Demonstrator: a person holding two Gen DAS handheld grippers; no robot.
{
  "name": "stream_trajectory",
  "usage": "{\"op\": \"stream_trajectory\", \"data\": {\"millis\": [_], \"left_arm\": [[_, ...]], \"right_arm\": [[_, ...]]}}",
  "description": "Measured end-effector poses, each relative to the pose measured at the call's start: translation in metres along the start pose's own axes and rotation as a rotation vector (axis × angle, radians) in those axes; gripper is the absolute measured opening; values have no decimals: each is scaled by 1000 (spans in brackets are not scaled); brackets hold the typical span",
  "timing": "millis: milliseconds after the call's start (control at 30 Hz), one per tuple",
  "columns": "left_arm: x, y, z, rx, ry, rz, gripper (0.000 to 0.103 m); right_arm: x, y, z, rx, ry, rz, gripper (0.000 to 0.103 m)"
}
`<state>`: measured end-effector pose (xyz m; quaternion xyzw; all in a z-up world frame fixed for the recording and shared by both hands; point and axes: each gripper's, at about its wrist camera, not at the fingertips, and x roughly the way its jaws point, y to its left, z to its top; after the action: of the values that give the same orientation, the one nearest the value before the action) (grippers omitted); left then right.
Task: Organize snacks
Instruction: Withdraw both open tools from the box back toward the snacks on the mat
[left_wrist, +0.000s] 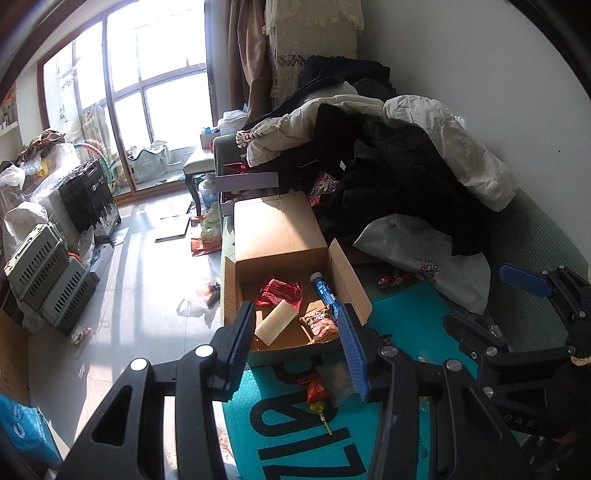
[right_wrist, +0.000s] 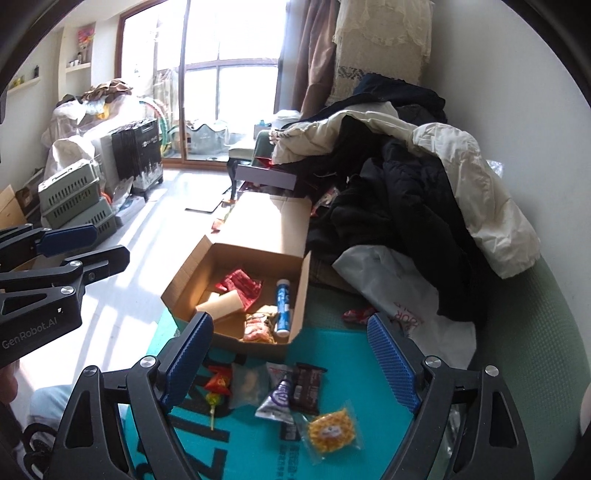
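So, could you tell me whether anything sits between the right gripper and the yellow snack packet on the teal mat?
Nothing visible does. The right gripper hangs open above the teal mat, and the yellow snack packet lies uncovered just below it, beside the dark chocolate bar.

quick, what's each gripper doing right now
left gripper: open, holding nothing
right gripper: open wide, holding nothing

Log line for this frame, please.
box: open, snacks inside | mat: snacks loose | left gripper: empty | right gripper: open, empty
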<state>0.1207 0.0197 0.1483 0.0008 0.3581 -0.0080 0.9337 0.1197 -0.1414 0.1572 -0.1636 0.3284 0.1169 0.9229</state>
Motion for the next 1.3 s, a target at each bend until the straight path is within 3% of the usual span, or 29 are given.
{"op": "stream_trajectory", "data": {"millis": [300,433,867,1300], "left_arm": [[-7,-21,-42,82,-5,5,45],[5,-31,-63,113,38,-11,45],[51,-52,-131,74,184,-118,45],[106,-18,-195,-17,363,-21,45]], "right_arm": [[-4,2,-54,34,46,36,86],[4,0,-81,64,82,32,86],[37,-11,-157,116,236,31,86],[87,7,-203,99,337,79,86]]}}
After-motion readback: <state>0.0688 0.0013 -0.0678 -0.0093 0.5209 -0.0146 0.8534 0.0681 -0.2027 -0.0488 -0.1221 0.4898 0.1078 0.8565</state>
